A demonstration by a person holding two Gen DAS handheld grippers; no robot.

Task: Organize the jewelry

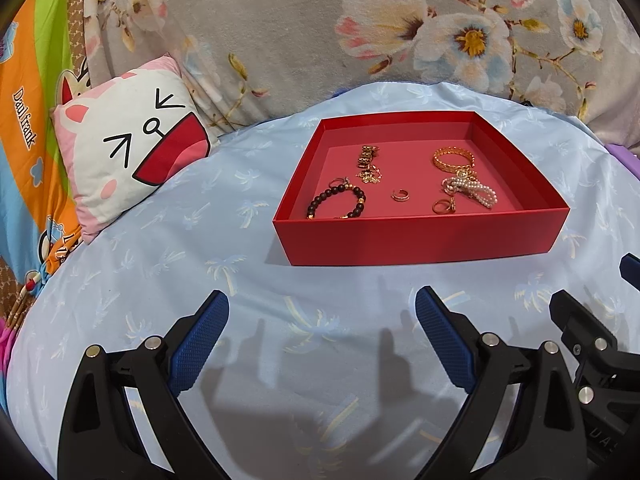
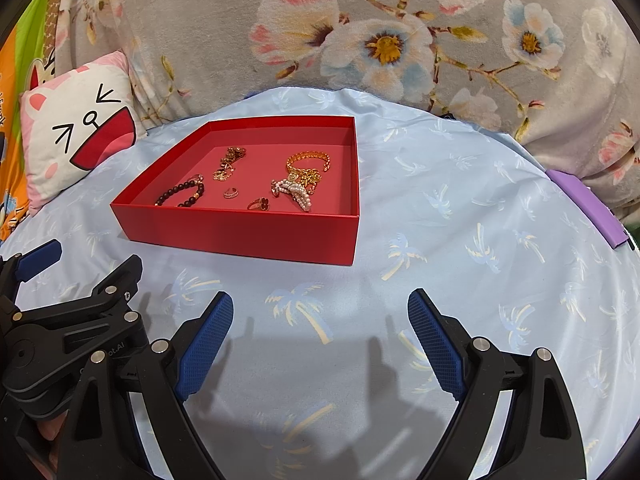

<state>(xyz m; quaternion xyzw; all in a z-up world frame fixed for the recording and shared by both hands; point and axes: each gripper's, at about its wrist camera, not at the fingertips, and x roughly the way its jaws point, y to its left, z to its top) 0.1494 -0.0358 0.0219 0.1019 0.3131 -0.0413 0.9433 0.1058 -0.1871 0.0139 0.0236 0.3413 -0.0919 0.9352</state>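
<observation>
Both grippers, left [image 1: 322, 308] and right [image 2: 320, 306], hover with jaws wide and empty over the near bed edge; the jewelry [image 1: 400, 184] lies in the box [image 1: 420, 236] ahead, nearer the left gripper.

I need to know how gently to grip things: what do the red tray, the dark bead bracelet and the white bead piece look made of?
Red tray: likely matte cardboard, with thin straight walls and crisp folds. Dark bead bracelet: round dark beads, perhaps wood or stone, with gold-toned spacers. White bead piece: small glossy pearl-like beads, real or imitation I cannot tell.
</observation>
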